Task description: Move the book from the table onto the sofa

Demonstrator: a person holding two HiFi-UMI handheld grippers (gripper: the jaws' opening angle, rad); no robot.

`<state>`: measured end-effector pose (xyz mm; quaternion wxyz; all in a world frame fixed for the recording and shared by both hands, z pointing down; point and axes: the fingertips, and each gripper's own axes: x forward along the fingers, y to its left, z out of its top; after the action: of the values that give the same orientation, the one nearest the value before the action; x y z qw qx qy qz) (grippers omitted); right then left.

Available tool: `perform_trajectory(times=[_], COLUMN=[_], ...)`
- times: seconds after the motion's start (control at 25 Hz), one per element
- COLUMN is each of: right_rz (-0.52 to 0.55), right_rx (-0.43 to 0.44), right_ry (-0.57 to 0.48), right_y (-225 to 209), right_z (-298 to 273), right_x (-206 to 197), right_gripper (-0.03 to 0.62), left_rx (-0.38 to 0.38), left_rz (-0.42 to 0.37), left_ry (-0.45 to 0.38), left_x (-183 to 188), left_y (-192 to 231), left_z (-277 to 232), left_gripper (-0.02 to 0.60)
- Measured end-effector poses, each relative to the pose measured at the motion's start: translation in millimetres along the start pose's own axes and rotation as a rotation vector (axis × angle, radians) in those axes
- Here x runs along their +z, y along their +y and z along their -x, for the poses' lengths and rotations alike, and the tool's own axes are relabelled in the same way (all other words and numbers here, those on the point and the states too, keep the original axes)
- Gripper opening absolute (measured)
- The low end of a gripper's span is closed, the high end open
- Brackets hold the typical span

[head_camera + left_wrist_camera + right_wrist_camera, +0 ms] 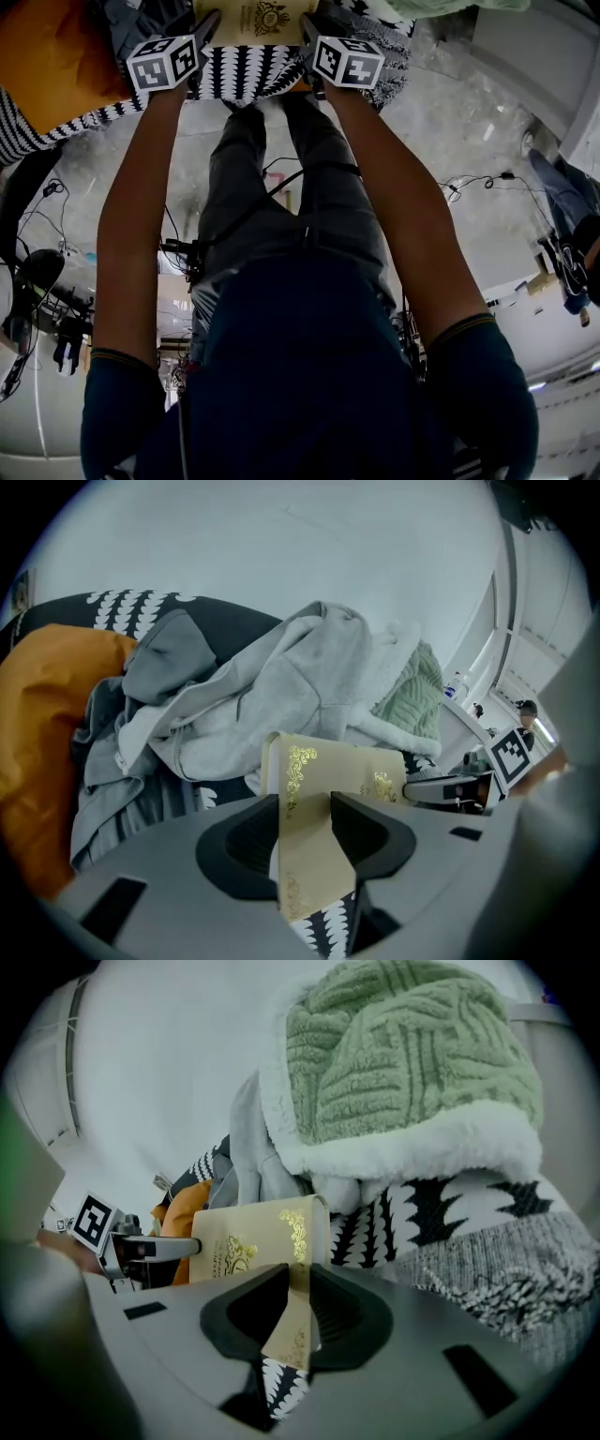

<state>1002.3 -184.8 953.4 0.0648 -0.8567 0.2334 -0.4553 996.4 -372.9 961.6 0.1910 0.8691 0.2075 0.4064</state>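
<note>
Head view: book cut by the top edge, only its near strip shows; crest print too small to read. Orange cushion and green blanket run off the same edge.

Left hand-held gripper view: book's lower corner sits behind the gripper body. Person far right, too small to make out.

Right hand-held gripper view: book's far edge covered by the other gripper's finger; cover lettering unreadable.

Sofa draped in a black-and-white patterned cover, orange cushion at its left, grey clothes heaped mid-seat, green fleecy blanket at right
</note>
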Motion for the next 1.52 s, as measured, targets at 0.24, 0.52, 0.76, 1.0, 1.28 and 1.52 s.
perform_trajectory(times=[0.24, 0.52, 0.76, 1.0, 1.28, 1.52], right_rz=[-0.018, -0.008, -0.045, -0.076, -0.063, -0.049], right_rx=[-0.002, -0.012, -0.030, -0.035, -0.122, -0.055], right_ry=[0.059, 0.146, 0.194, 0.243, 0.241, 0.161], right_y=[-12.8, -17.6, -24.3, -30.2, -38.8, -14.9], right_z=[-17.5, -36.4, -49.7, -55.0, -40.2, -9.9], right_x=[-14.4, -29.8, -36.7, -40.8, -21.6, 11.1], right_gripper=[0.078, 0.078, 0.078, 0.078, 0.078, 0.020], left_rx=[-0.016, -0.027, -0.014, -0.001, 0.012, -0.042], left_rz=[0.036, 0.063, 0.080, 0.117, 0.126, 0.091], left_ry=[0.046, 0.123, 0.156, 0.201, 0.203, 0.116], left_x=[-16.8, -42.7, -53.2, -67.0, -61.9, -17.9], left_y=[10.0, 20.9, 33.0, 39.5, 45.2, 18.3], left_z=[-21.6, -30.9, -39.0, -41.3, -22.8, 10.6], left_gripper=[0.172, 0.164, 0.122, 0.106, 0.061, 0.005])
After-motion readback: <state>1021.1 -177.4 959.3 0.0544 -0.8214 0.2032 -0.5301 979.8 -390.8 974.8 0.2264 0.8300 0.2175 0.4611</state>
